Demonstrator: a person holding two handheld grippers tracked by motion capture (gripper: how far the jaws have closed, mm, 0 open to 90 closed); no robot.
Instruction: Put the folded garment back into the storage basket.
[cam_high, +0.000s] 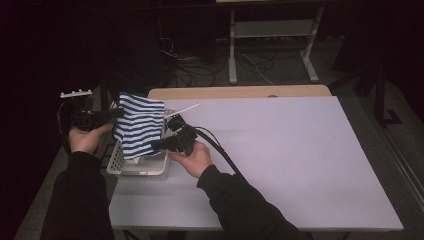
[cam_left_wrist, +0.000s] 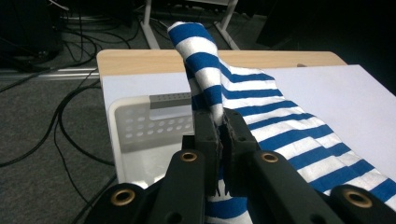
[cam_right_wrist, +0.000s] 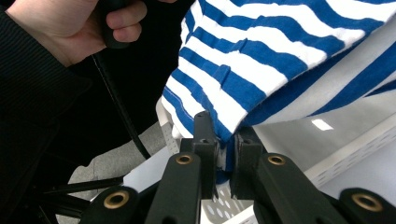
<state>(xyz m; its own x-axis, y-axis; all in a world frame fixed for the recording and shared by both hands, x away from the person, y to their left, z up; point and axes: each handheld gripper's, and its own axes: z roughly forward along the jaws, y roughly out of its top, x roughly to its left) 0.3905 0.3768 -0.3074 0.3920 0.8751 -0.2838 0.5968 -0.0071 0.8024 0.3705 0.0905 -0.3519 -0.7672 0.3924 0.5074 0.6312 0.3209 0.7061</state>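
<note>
A blue-and-white striped cloth (cam_high: 138, 125) hangs over a white perforated basket (cam_high: 116, 161) at the table's left edge. My left gripper (cam_high: 118, 113) is shut on the cloth's upper left edge; in the left gripper view the cloth (cam_left_wrist: 261, 116) rises from between the closed jaws (cam_left_wrist: 223, 140). My right gripper (cam_high: 154, 145) is shut on the cloth's lower right corner; in the right gripper view the striped cloth (cam_right_wrist: 261, 60) runs down into the jaws (cam_right_wrist: 224, 140), with the basket rim (cam_right_wrist: 345, 144) below.
The table (cam_high: 280, 155) has a white top with a wooden strip (cam_high: 240, 91) along its far edge. Cables and a metal frame (cam_high: 272, 45) lie on the floor beyond. A cable (cam_high: 220, 150) trails from my right gripper across the table.
</note>
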